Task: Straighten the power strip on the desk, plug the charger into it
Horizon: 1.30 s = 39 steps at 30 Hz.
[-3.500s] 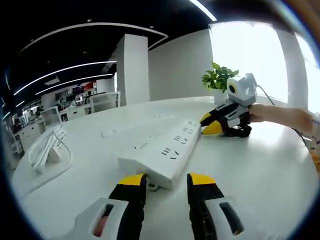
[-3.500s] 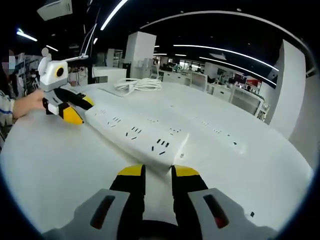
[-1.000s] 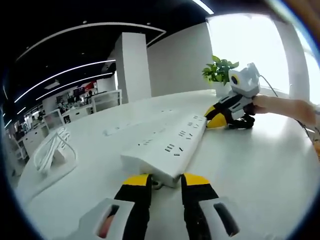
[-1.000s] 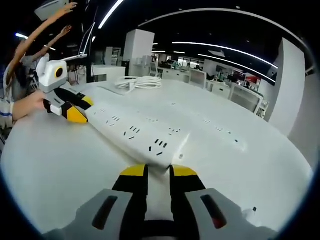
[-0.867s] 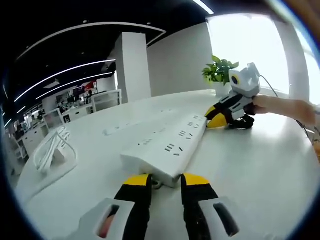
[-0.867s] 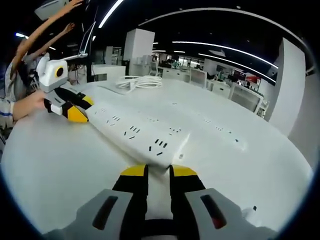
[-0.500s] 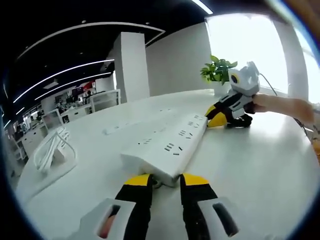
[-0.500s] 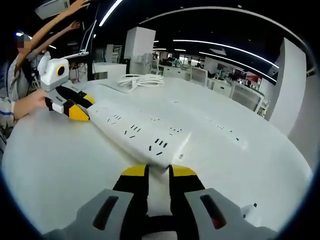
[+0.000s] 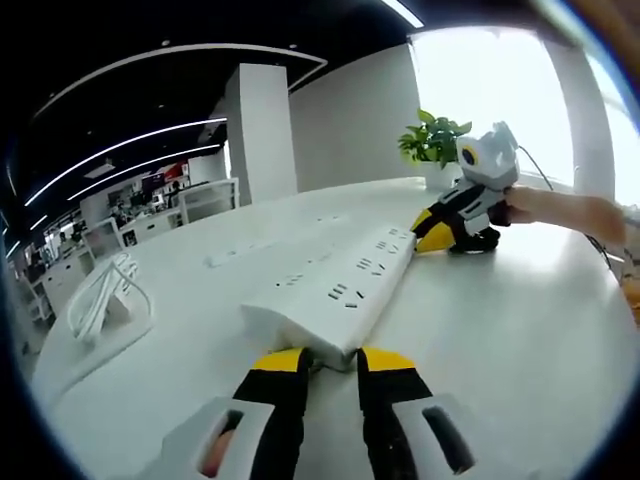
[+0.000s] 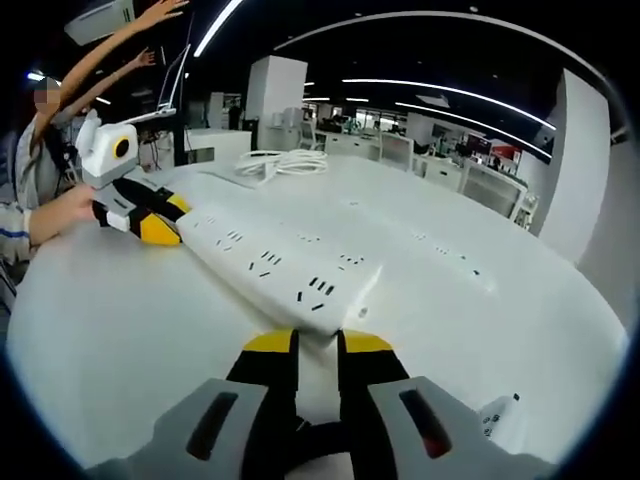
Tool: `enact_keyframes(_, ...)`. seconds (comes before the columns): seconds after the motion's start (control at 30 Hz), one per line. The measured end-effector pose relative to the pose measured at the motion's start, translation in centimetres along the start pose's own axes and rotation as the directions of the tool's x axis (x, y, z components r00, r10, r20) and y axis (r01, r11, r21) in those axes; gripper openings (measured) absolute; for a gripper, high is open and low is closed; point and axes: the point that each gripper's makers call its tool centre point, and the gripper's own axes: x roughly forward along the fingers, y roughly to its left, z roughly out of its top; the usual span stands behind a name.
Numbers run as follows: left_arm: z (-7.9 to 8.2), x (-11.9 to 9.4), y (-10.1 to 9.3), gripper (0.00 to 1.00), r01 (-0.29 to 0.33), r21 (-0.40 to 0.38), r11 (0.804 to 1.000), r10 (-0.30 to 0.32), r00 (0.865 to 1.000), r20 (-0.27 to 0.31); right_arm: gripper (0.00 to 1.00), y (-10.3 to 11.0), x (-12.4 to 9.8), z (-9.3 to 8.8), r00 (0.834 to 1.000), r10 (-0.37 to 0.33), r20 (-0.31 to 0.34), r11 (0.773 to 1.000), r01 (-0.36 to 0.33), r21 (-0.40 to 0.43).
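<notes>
A long white power strip (image 9: 340,290) lies on the white desk (image 9: 520,330), with a gripper at each end. My left gripper (image 9: 332,362) sits at its near end. The yellow tips stand a narrow gap apart, and the strip's short cord stub (image 9: 315,364) lies between them. In the right gripper view the strip (image 10: 280,265) runs away to the left. There my right gripper (image 10: 318,345) is against its near end, narrowly open with nothing between the tips. Each gripper shows at the strip's far end in the other's view: the right gripper (image 9: 428,230) and the left gripper (image 10: 160,218).
A coiled white cable (image 9: 100,295) lies at the desk's left side and shows as a coiled cable (image 10: 280,162) in the right gripper view. A potted plant (image 9: 435,150) stands behind the right gripper. A small white labelled item (image 10: 497,418) lies low on the right. A person (image 10: 50,150) sits with raised arms.
My left jaws have narrowed around the cord stub and my right jaws have narrowed slightly. The white labelled item has come into the right gripper view. The person behind has raised both arms.
</notes>
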Motion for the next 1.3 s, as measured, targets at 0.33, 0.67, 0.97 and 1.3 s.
enact_keyframes(0.33,-0.1,-0.4,0.0,0.19,0.003,-0.001,1.000,-0.003,1.000,-0.001,0.14,0.8,-0.5,0.0,1.000,0.001,-0.001,1.000,-0.001,0.008)
enact_keyframes(0.67,-0.3,-0.8,0.0,0.19,0.002,0.004,1.000,-0.002,1.000,0.000,0.13,1.6,-1.1,-0.2,1.000,0.004,0.004,1.000,-0.004,0.012)
enact_keyframes(0.97,-0.5,-1.1,-0.1,0.19,0.003,0.010,1.000,-0.003,1.000,0.001,0.13,2.1,-1.5,-0.3,1.000,0.010,0.010,1.000,-0.010,0.010)
enact_keyframes(1.3,-0.6,-1.5,-0.3,0.18,0.007,0.016,1.000,-0.007,1.000,0.001,0.12,2.6,-2.0,-0.3,1.000,0.019,0.011,1.000,-0.019,0.013)
